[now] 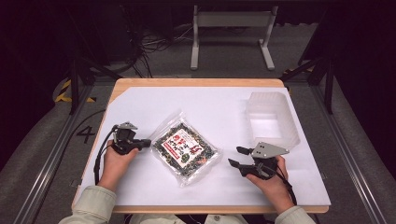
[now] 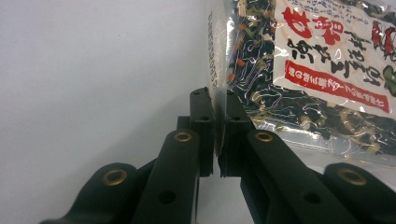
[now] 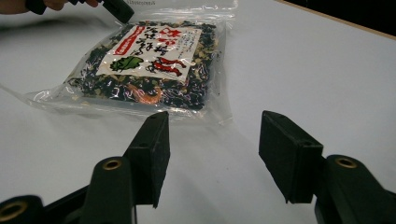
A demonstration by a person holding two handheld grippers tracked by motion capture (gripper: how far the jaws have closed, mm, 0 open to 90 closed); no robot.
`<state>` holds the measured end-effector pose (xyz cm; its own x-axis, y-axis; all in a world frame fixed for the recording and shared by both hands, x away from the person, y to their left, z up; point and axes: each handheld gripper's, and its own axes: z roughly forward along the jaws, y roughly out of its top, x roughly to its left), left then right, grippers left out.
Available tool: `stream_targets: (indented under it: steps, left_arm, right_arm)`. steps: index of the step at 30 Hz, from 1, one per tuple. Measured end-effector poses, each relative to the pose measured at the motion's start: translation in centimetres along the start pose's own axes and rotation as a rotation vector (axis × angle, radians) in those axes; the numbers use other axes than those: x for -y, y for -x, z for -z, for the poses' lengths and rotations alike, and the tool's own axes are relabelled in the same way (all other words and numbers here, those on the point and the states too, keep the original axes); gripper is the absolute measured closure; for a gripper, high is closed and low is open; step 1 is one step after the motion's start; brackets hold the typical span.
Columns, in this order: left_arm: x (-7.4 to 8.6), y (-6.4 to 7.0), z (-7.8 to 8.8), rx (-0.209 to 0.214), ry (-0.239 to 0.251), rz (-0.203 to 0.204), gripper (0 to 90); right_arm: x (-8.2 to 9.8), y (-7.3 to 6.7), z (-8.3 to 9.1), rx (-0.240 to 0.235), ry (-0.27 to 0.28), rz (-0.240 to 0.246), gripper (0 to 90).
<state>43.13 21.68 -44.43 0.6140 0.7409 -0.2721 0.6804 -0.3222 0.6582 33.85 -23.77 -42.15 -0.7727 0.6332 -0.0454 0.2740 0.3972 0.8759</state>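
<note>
A clear sealed packet (image 1: 186, 148) of dark dried flakes lies flat, skewed, on the white sheet.

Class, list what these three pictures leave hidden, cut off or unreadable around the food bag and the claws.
- Bag: cut off by the left gripper view's top and right edges.
- Label print: too small in the high view.
- Left claw: its tips too small in the high view.
- Clear tub: translucent walls blur its inside.

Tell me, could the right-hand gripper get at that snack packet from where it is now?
Probably yes: the right gripper is open and faces the packet across bare white table. The left gripper pinches the far edge.
</note>
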Motion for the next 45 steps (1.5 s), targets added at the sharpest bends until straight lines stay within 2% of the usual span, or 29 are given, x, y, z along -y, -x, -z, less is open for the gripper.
stream_targets:
  steps: [7, 9, 15, 17, 19, 21, 22, 23, 25, 27, 33, 36, 39, 42, 45]
  left_arm:
    - [-0.1, 0.0, 0.3, -0.02, 0.02, 0.005, 89.6]
    - [-0.1, 0.0, 0.4, -0.01, 0.032, 0.016, 89.6]
    - [-0.6, 0.4, 2.1, 0.036, 0.131, 0.025, 89.7]
    - [-0.9, 0.4, 2.7, 0.05, 0.154, 0.0, 89.7]
    - [-1.1, 0.6, 3.7, 0.089, 0.195, 0.005, 89.7]
    - [-1.1, 0.5, 4.0, 0.099, 0.209, -0.001, 89.7]
    - [-1.1, 0.6, 4.4, 0.12, 0.23, 0.001, 89.7]
    - [-1.2, 0.7, 4.9, 0.123, 0.253, -0.019, 89.7]
    - [-1.3, 0.9, 5.2, 0.127, 0.272, -0.022, 89.7]
    - [-1.4, 1.4, 5.7, 0.15, 0.311, -0.023, 89.7]
    - [-2.2, 3.2, 7.3, 0.154, 0.37, -0.097, 89.8]
    - [-2.7, 4.3, 8.1, 0.161, 0.393, -0.148, 89.8]
    - [-2.9, 4.9, 8.6, 0.165, 0.405, -0.164, 89.8]
    - [-3.4, 6.0, 9.6, 0.166, 0.435, -0.22, 89.8]
    - [-3.6, 6.6, 10.1, 0.173, 0.445, -0.235, 89.8]
  right_arm:
    - [0.0, 0.1, 0.1, 0.004, 0.005, -0.003, 44.1]
    - [0.0, 0.1, 0.2, 0.006, 0.005, -0.001, 44.2]
    - [-0.1, 0.3, 0.4, 0.013, 0.009, -0.007, 45.2]
    - [-0.1, 0.3, 0.5, 0.011, 0.013, -0.013, 45.6]
    - [-0.2, 0.4, 0.6, 0.01, 0.02, -0.015, 45.9]
    - [-0.3, 0.4, 0.8, 0.011, 0.023, -0.015, 46.4]
    - [-0.3, 0.4, 0.8, 0.011, 0.023, -0.015, 46.4]
    - [-0.5, 0.5, 0.9, 0.011, 0.03, -0.015, 47.1]
    - [-0.5, 0.5, 1.0, 0.008, 0.033, -0.017, 48.5]
    - [-0.5, 0.6, 1.0, 0.005, 0.034, -0.016, 48.9]
    - [-0.8, 0.7, 1.2, -0.002, 0.041, -0.009, 50.3]
    - [-1.2, 0.7, 1.5, 0.0, 0.049, 0.004, 50.8]
    - [-1.4, 0.7, 1.7, -0.001, 0.056, 0.003, 51.1]
    - [-1.9, 0.8, 2.1, -0.003, 0.072, 0.005, 51.7]
    - [-2.3, 0.8, 2.2, -0.007, 0.085, 0.006, 52.2]
